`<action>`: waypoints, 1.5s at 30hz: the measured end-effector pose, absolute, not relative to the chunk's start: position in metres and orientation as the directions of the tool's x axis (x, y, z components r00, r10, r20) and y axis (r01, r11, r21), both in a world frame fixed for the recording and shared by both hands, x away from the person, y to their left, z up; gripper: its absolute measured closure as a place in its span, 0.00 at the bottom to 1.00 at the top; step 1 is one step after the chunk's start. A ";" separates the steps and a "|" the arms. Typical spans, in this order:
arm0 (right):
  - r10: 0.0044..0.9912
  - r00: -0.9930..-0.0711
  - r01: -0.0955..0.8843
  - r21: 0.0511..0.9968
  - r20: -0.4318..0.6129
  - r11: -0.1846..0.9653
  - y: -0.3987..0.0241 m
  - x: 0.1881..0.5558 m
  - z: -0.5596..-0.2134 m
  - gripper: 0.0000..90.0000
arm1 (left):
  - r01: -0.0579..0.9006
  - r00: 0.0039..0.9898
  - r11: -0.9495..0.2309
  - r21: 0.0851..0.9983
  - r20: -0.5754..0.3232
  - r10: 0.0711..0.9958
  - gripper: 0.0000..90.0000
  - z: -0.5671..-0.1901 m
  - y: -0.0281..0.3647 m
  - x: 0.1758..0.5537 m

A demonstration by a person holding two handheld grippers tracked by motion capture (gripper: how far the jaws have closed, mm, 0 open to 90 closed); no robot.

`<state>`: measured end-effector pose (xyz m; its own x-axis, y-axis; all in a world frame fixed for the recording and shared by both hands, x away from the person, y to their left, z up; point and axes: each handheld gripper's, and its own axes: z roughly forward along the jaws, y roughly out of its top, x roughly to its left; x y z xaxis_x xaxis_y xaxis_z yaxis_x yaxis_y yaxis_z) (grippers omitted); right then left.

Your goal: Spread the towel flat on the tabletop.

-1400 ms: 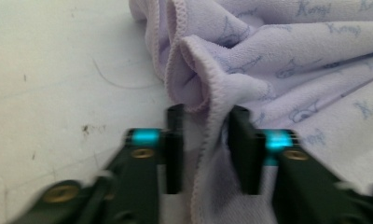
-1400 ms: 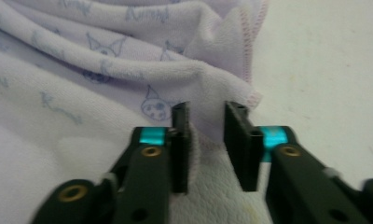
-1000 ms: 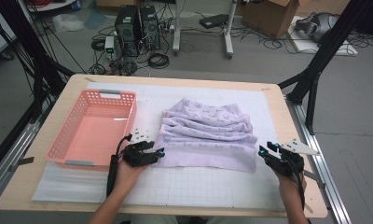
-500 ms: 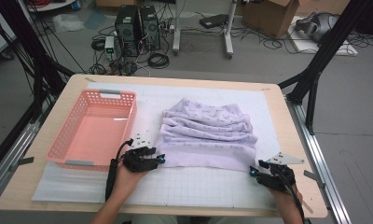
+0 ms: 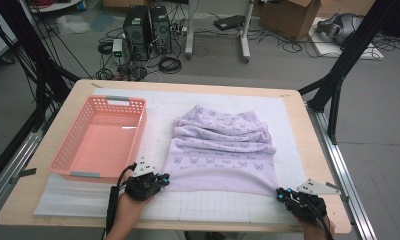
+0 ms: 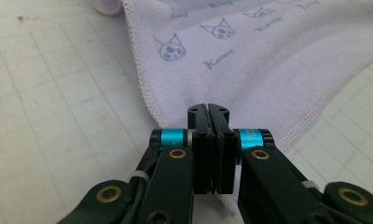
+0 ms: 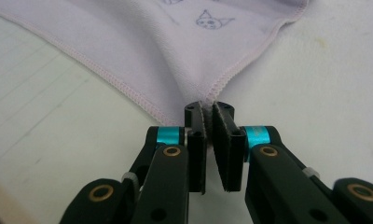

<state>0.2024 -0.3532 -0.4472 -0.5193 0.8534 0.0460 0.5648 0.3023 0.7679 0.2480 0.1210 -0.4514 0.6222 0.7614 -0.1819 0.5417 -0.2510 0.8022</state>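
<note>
On wooden table (image 5: 308,150), white grid mat (image 5: 208,205)

On the counter (image 5: 298,120) the towel (image 5: 223,150) lies mid-right, the basket (image 5: 68,155) left of it; tongs at its near corners.

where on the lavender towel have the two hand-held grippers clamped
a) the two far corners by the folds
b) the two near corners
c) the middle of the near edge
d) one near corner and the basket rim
b: the left hand-held gripper pinches the near left corner of the lavender towel and the right hand-held gripper pinches its near right corner, jaws shut on the fabric in both gripper views.
</note>
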 end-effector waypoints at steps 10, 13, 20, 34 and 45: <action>0.847 -0.527 0.575 0.763 0.068 0.297 -0.360 0.155 -0.447 0.93 | 0.544 0.627 -0.234 0.806 -0.204 0.752 0.98 -0.453 0.121 0.200; 0.845 -0.530 0.578 0.760 0.074 0.296 -0.362 0.141 -0.446 0.93 | 0.543 0.629 -0.236 0.806 -0.204 0.750 0.98 -0.453 0.122 0.183; 0.833 -0.547 0.594 0.742 0.086 0.313 -0.367 0.113 -0.446 0.94 | 0.550 0.623 -0.223 0.805 -0.218 0.751 0.98 -0.456 0.127 0.147; 0.854 -0.516 0.558 0.784 0.071 0.273 -0.365 0.109 -0.438 0.63 | 0.528 0.585 -0.170 0.832 -0.211 0.783 0.59 -0.452 0.130 0.158; 0.877 -0.477 0.556 0.791 0.053 0.255 -0.349 0.151 -0.441 0.61 | 0.558 0.569 -0.176 0.811 -0.220 0.792 0.49 -0.453 0.124 0.207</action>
